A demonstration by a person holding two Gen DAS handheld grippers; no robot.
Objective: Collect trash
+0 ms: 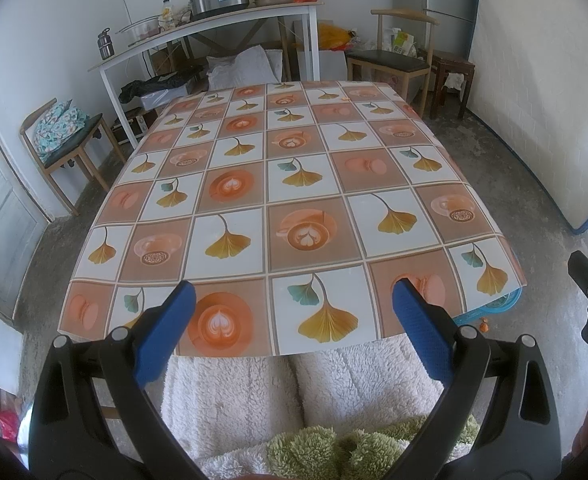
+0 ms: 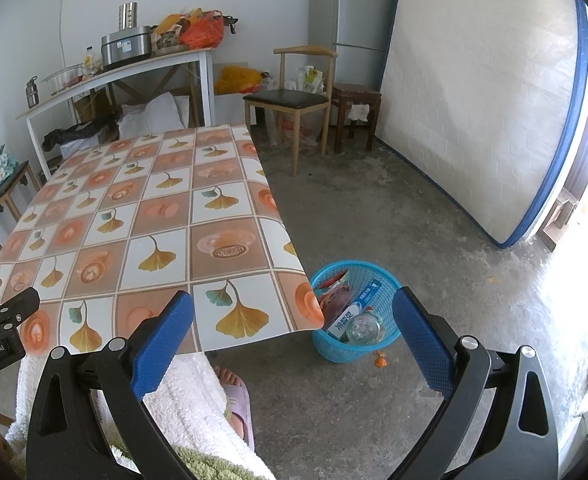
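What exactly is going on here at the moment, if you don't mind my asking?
A seated person holds a gripper in each hand for a trash pickup. The left gripper and right gripper are both open and hold nothing. The table shows only its patterned cloth. The blue basket on the floor beside it already holds a box, a clear bottle and wrappers. An orange scrap lies on the floor by the basket.
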